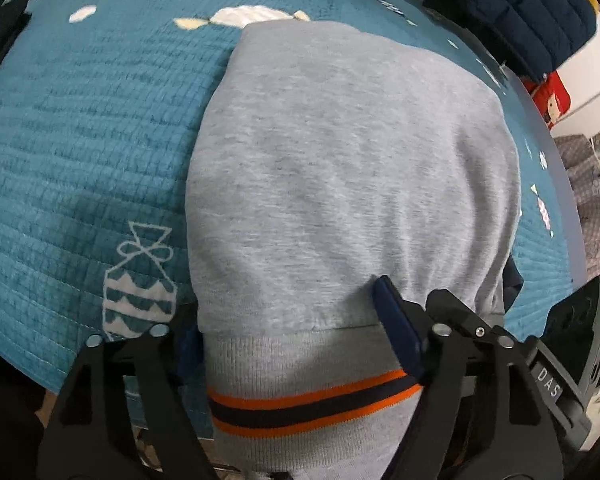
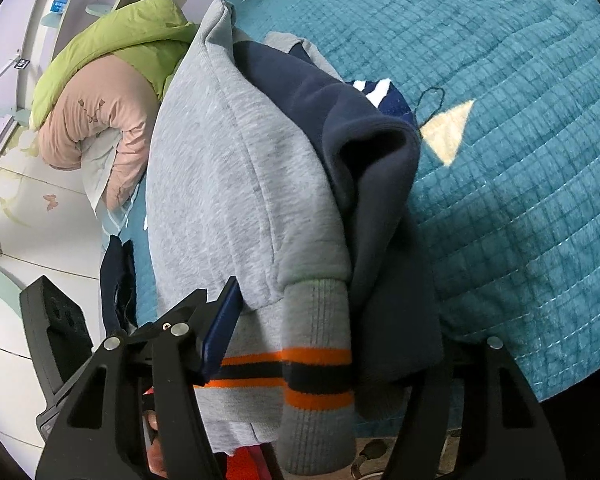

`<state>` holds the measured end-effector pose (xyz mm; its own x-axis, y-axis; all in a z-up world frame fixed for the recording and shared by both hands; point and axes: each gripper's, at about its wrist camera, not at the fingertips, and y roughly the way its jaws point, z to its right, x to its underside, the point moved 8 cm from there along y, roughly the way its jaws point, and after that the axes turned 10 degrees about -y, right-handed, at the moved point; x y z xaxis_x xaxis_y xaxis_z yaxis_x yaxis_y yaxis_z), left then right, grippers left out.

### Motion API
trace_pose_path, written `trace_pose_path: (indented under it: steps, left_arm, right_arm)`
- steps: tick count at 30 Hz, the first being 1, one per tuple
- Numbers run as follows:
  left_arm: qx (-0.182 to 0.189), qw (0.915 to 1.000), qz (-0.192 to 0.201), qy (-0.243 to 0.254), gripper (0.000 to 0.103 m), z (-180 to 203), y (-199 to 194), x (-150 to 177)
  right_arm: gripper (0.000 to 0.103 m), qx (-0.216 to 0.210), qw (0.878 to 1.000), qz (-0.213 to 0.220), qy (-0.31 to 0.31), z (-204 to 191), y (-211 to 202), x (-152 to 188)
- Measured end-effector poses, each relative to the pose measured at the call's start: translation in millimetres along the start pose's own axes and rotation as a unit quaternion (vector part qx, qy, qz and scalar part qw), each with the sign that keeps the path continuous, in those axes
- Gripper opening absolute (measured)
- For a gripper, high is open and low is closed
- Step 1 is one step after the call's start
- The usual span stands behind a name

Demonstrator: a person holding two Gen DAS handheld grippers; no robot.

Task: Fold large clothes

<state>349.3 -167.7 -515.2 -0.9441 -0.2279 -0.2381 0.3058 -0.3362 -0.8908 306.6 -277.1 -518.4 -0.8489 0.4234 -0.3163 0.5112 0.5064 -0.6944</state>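
Both jaws clamped on grey sweatshirt (image 1: 340, 168) hem: left gripper (image 1: 300, 344), right gripper (image 2: 332, 344). Keep hem taut, lift evenly, fold flat onto bed (image 1: 80, 140).

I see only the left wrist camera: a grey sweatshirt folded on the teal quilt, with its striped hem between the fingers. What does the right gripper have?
Observer: The right gripper has the striped cuff of the grey sweatshirt between its fingers. It looks clamped.
Operator: Is other fabric on that side?
Observer: Yes, a navy layer lies folded over the grey and hides one finger.
Operator: Is anything beyond the sweatshirt?
Observer: A green and pink padded bundle lies at the far edge of the quilt, by the wall.
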Motion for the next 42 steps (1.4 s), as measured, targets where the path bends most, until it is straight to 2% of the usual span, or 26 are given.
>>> trace_pose_path:
  steps: [5, 9, 11, 14, 16, 18, 22, 24, 27, 29, 32, 37, 39, 42]
  left_arm:
    - [-0.001, 0.9997, 0.021, 0.013, 0.05, 3, -10, -2]
    - [-0.004, 0.9993, 0.033, 0.019, 0.038, 4, -16, -2]
    - [-0.001, 0.9991, 0.034, 0.025, 0.036, 5, -19, -2]
    - [0.007, 0.9994, 0.025, 0.022, 0.037, 0, -20, 0]
    - [0.014, 0.9998, 0.016, -0.001, 0.043, -4, -17, 0]
    - [0.007, 0.9999, 0.015, -0.002, 0.051, -2, -13, -2]
    - [0.003, 0.9999, 0.007, -0.008, 0.057, 1, -5, -5]
    - [-0.003, 0.9999, 0.013, 0.01, 0.045, 6, -6, -5]
    - [-0.003, 0.9991, 0.028, 0.031, 0.032, 9, -15, -5]
    - [0.006, 0.9989, 0.029, 0.036, 0.029, 10, -21, -7]
    - [0.009, 0.9972, 0.042, 0.061, 0.027, 19, -35, -12]
    - [0.028, 0.994, 0.064, 0.084, 0.026, 27, -62, -25]
    - [0.039, 0.993, 0.074, 0.084, 0.026, 27, -75, -31]
    - [0.06, 0.9938, 0.067, 0.065, 0.026, 20, -87, -40]
  right_arm:
    - [0.061, 0.002, 1.0, -0.001, -0.002, -2, 1, 0]
    - [0.055, 0.012, 1.0, 0.001, -0.011, -3, -1, -1]
    - [0.051, 0.02, 0.999, 0.004, -0.024, -7, -3, -1]
    - [0.05, 0.025, 0.999, 0.005, -0.028, -10, -2, -2]
    - [0.05, 0.024, 0.999, 0.005, -0.027, -9, 0, -2]
    - [0.05, 0.025, 0.999, 0.003, -0.027, -8, 1, -3]
    - [0.05, 0.027, 0.999, 0.004, -0.032, -8, 3, -4]
    - [0.049, 0.031, 0.999, 0.004, -0.039, -8, 2, -5]
    - [0.042, 0.039, 0.998, 0.006, -0.055, -16, 2, -7]
    - [0.035, 0.043, 0.997, 0.008, -0.067, -24, 0, -8]
    - [0.031, 0.059, 0.993, 0.017, -0.104, -41, -6, -13]
    - [0.028, 0.049, 0.991, 0.042, -0.119, -64, -21, -24]
    - [0.027, 0.045, 0.989, 0.056, -0.132, -78, -29, -29]
    - [0.026, 0.035, 0.988, 0.066, -0.138, -96, -38, -35]
